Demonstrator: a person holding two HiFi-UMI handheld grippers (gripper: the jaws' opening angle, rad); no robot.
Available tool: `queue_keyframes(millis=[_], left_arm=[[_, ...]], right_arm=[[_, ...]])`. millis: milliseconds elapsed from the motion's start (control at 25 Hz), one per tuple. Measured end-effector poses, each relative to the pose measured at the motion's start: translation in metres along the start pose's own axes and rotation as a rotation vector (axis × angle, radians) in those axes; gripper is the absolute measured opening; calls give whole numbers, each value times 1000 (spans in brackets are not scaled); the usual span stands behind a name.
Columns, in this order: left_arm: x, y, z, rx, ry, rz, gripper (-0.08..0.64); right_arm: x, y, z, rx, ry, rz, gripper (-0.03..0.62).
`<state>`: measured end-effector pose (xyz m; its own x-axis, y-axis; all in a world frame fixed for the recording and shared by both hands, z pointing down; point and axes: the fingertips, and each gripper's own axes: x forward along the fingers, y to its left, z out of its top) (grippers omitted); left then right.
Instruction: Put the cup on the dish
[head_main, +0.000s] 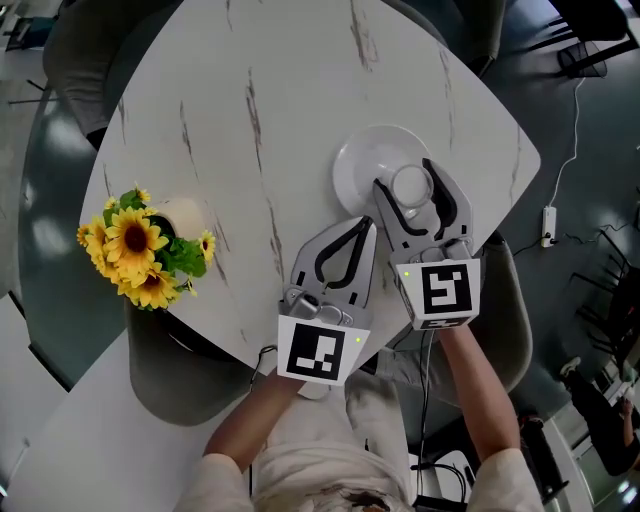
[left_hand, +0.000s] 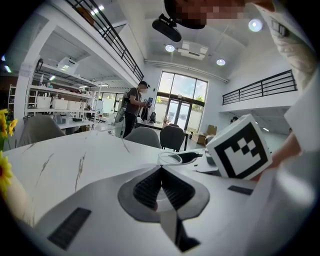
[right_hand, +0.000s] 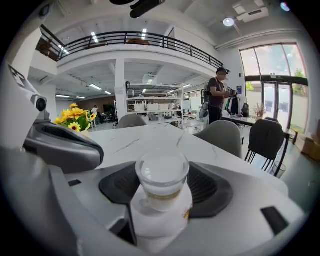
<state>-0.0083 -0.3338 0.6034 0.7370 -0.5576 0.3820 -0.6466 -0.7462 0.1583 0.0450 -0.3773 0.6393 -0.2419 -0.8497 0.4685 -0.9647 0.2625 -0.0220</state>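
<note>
Looking down, head view showed right gripper (head_main: 405, 178) clamped on cup (head_main: 411, 186) over white dish (head_main: 352, 170), frame middle. Right gripper view hid dish behind cup. Left gripper (head_main: 366, 226) pinched closed, empty. Cup touching dish: unclear.

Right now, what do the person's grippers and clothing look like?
Both the left gripper and the right gripper are light grey, with jaws lined with black ribbed pads. Each carries a white cube bearing a black square marker. The person wears pale cream clothing.
</note>
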Motion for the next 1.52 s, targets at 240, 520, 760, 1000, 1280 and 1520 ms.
queue_keyframes(millis=[240, 520, 760, 1000, 1280, 1520], left_arm=[[-15, -3, 27, 23, -30, 5, 3], [-38, -4, 50, -6, -82, 49, 3], [-60, -20, 66, -45, -90, 54, 3], [-85, -46, 80, -48, -76, 48, 3], [-113, -66, 105, -27, -112, 48, 3], [-139, -86, 105, -28, -110, 54, 3]], right_arm=[[-10, -6, -3, 68, 39, -5, 342], [-44, -4, 30, 70, -9, -11, 341], [-86, -1, 60, 107, -63, -20, 342], [-130, -1, 87, 123, -126, -31, 342], [-174, 5, 107, 139, -189, -40, 341], [-210, 25, 115, 127, -205, 4, 341]])
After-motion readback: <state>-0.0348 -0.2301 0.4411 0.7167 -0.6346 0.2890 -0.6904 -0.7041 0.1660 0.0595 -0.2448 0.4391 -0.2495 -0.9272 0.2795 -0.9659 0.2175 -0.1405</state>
